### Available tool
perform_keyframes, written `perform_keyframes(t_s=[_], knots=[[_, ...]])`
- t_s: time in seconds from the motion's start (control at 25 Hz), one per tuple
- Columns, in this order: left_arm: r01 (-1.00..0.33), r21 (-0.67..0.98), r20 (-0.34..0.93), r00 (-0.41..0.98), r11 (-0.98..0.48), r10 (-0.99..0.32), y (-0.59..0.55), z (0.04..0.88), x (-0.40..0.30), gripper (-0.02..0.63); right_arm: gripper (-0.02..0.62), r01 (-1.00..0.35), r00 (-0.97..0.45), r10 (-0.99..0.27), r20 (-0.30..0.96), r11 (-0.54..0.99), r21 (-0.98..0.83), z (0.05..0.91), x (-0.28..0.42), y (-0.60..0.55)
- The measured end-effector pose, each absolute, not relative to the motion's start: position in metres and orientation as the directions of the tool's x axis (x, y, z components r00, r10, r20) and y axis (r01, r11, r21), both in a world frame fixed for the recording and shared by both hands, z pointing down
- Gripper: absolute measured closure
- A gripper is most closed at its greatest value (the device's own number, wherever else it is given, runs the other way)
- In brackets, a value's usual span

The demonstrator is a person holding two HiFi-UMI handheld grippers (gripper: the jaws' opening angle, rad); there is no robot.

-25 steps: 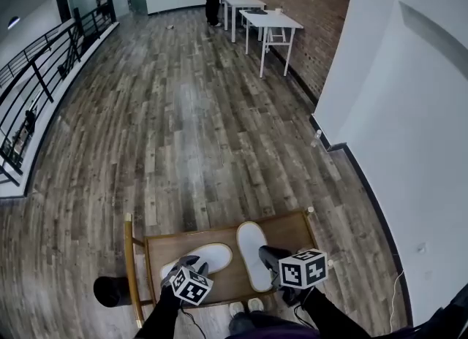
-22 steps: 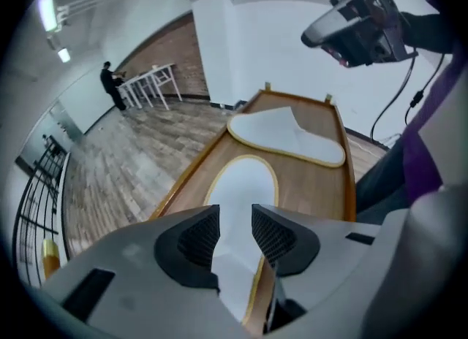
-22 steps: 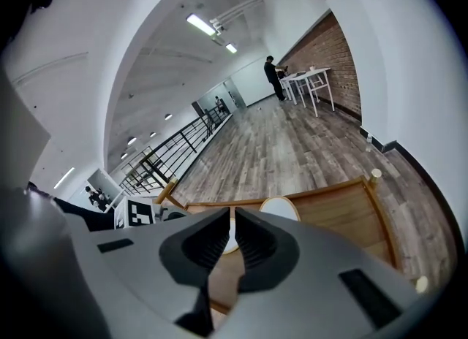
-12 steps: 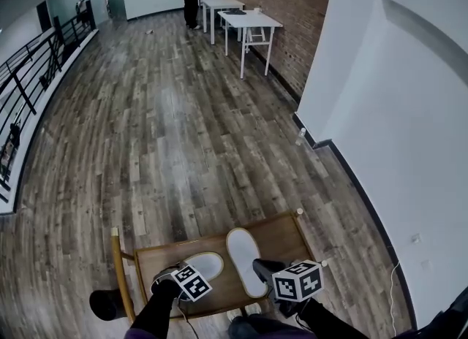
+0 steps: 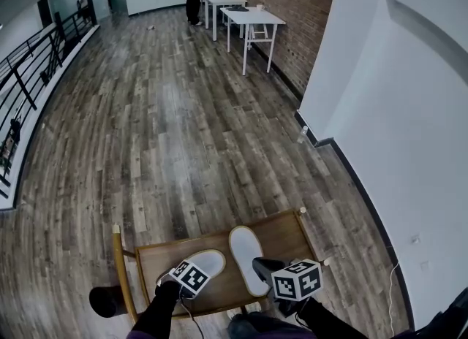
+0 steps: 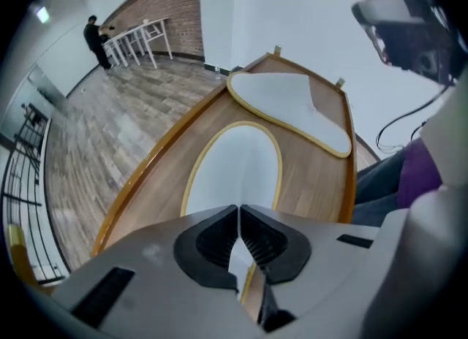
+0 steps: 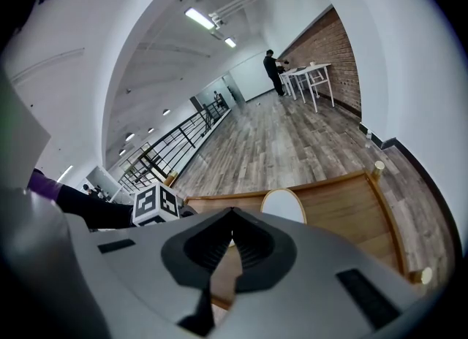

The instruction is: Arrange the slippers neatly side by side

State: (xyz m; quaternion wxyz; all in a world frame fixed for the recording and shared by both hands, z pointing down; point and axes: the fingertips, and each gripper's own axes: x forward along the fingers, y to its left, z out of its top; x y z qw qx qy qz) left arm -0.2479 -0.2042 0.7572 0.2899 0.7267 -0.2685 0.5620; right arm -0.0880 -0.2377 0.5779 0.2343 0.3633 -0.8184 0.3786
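Two white slippers with tan rims lie soles up on a wooden bench (image 5: 285, 234). The left slipper (image 5: 210, 261) (image 6: 235, 162) points away and to the right. The right slipper (image 5: 245, 253) (image 6: 289, 100) (image 7: 283, 204) lies lengthwise beside it, and their toes nearly touch. My left gripper (image 5: 197, 272) (image 6: 239, 210) sits over the left slipper's heel with its jaws closing. Their tips meet and the heel's rim shows between them. My right gripper (image 5: 263, 264) (image 7: 232, 215) hovers by the right slipper's heel, shut on nothing.
The bench has a raised rim and brass knobs (image 5: 301, 211). A dark round object (image 5: 106, 301) sits on the plank floor to its left. A white wall (image 5: 395, 111) runs close on the right, with a bottle (image 5: 302, 134) at its base. White tables (image 5: 252, 16), a person and a railing (image 5: 29, 74) are far off.
My left gripper has shifted forward onto the left slipper's heel. The head view has drifted a little. The right gripper and right slipper stay put.
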Motion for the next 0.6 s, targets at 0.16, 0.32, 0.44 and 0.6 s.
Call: perform_keyframes(t_s=[0.16,0.32,0.44,0.6], knots=[[-0.836,0.22,0.957,0.286,-0.503,-0.055,-0.21,0.74,-0.256,0.597,0.597,-0.771,-0.627,-0.413,0.661,0.452,-0.449,0.579,-0.09,-0.236],[-0.878,0.372,0.904,0.417,-0.3,-0.099,-0.217,0.711,-0.249,0.597,0.597,-0.769,-0.631,-0.417,0.654,0.452,-0.453,0.576,-0.089,-0.238],[-0.848,0.509,0.836,0.528,-0.148,-0.148,-0.222,0.698,-0.231,0.597,0.597,-0.768,-0.632,-0.424,0.648,0.452,-0.453,0.574,-0.089,-0.238],[-0.74,0.665,0.735,0.625,0.099,-0.263,-0.232,0.695,-0.212,0.597,0.597,-0.77,-0.63,-0.43,0.646,0.45,-0.452,0.573,-0.086,-0.237]])
